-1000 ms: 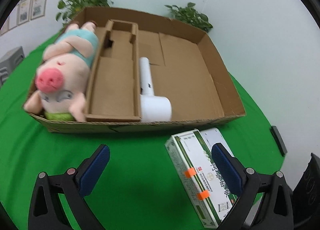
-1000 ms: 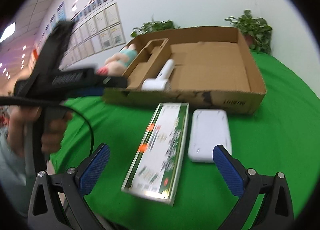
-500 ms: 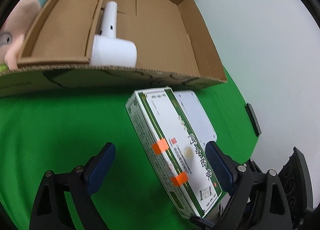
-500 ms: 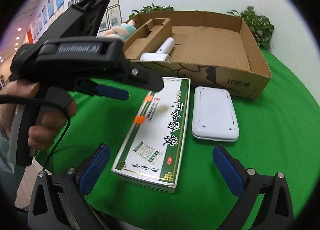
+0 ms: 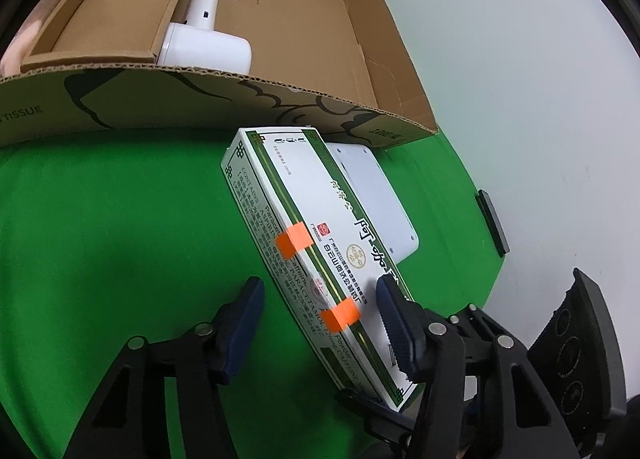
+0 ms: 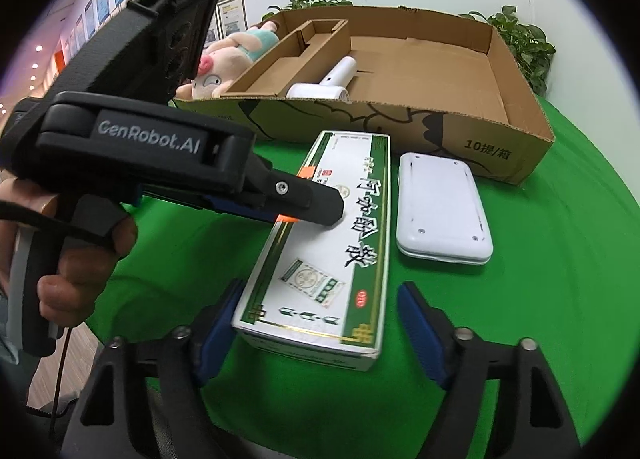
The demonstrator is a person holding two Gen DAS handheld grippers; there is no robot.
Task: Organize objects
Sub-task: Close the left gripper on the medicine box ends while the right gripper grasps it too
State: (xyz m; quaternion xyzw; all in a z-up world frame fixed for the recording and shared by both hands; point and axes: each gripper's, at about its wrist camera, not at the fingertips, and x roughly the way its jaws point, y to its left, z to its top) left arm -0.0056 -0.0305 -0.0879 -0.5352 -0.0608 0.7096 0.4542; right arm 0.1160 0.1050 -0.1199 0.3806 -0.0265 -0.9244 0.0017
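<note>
You had both grippers closing in on the green-and-white medicine box (image 6: pixel 320 243), which lay flat on the green tablecloth (image 5: pixel 112 227) just in front of the cardboard box (image 6: pixel 516 139), with a flat white device (image 6: pixel 440 211) just beside it. Your left gripper (image 5: pixel 316 315) straddled the carton from its long side, fingers part open, one pad over the printed top and the other beside the carton's edge near the orange tape tabs (image 5: pixel 294 239); neither pad looked pressed home. Your right gripper (image 6: pixel 320 323) stood at the carton's near short end, fingers spread a little wider than the carton, gripping nothing.

By the look of it, the step in hand was the pickup of the carton, not yet secured. The next move likely called for squeezing the pads squarely onto opposite long faces, then lifting it over the cardboard wall into the open compartment.

The cardboard box held a white hair dryer (image 6: pixel 332 79) lying against the cardboard divider insert (image 6: pixel 296 59), and a plush pig (image 6: pixel 228 59) in the narrow compartment on the insert's far side. The wide compartment beyond the dryer showed bare cardboard floor.
</note>
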